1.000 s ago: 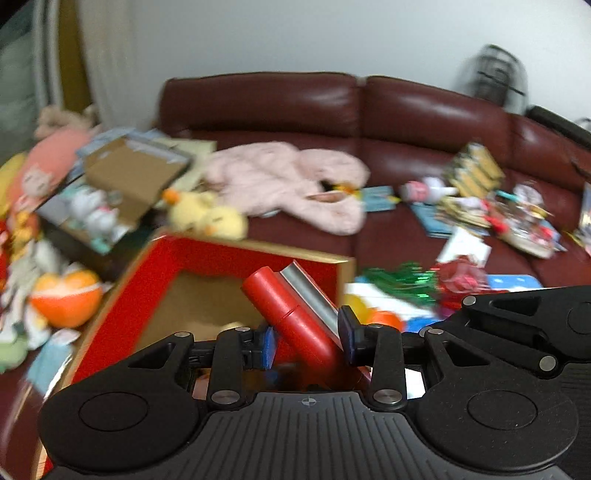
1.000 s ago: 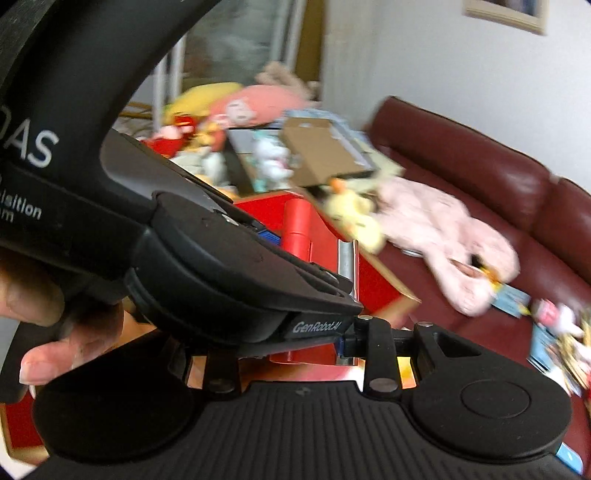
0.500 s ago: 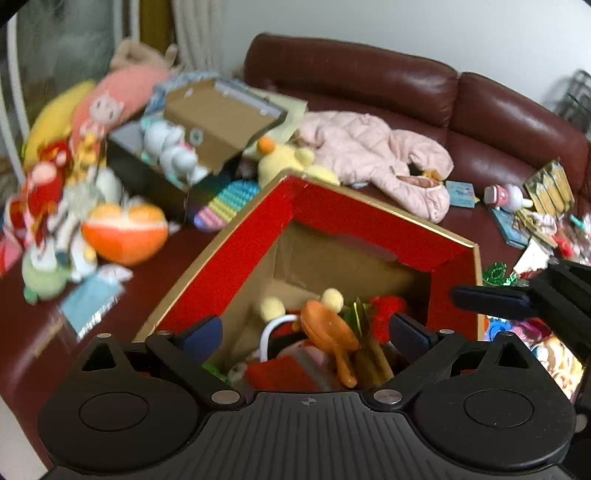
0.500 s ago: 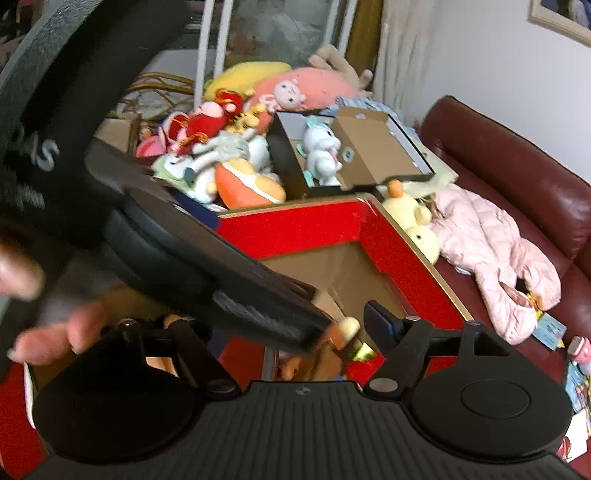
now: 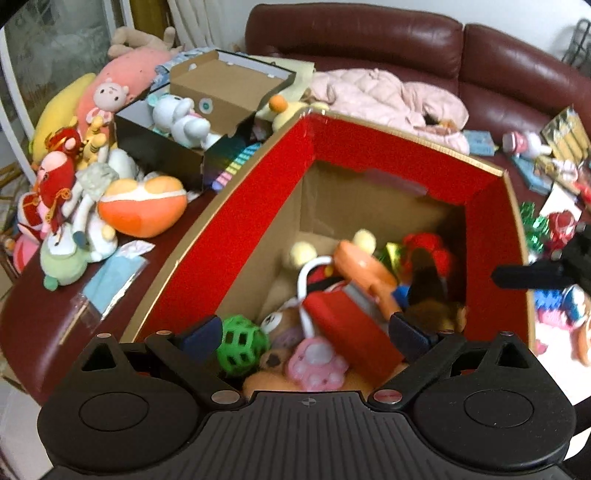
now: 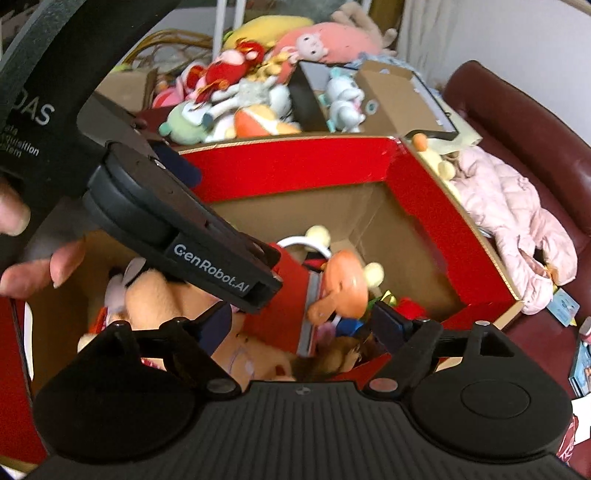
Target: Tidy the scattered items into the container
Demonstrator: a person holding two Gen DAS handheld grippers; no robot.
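On the dark red leather sofa point(image 5: 369, 33), which fills the back of both views, sits the large open box point(image 5: 236, 236) with red inner walls and a thin gold rim, and it takes up most of the room under both grippers. Its far corner points toward the pink padded jacket point(image 5: 388, 96) lying just beyond the rim, and its left wall runs close beside a smaller cardboard box point(image 5: 221, 85) and a heap of plush toys point(image 5: 74, 192). Loose items lie scattered on the seat past the right wall. Inside the box, the brown cardboard floor is bare only toward the far corner; the nearer half is crowded with toys. The red case point(image 5: 351, 328) lies tilted on top of that pile, beside an orange plastic toy point(image 5: 365, 266), a green lattice ball point(image 5: 242, 345) and a pink paw point(image 5: 317, 365). Above the near edge, the left gripper point(image 5: 306, 332) has its fingers spread wide, touching nothing, the case lying loose below the gap. From the right wrist view, the right gripper point(image 6: 301, 325) is opening, its fingers apart over the pile and nothing pinched between them, while the left gripper's black body crosses the upper left of that view, with a person's hand point(image 6: 33, 258) behind it.
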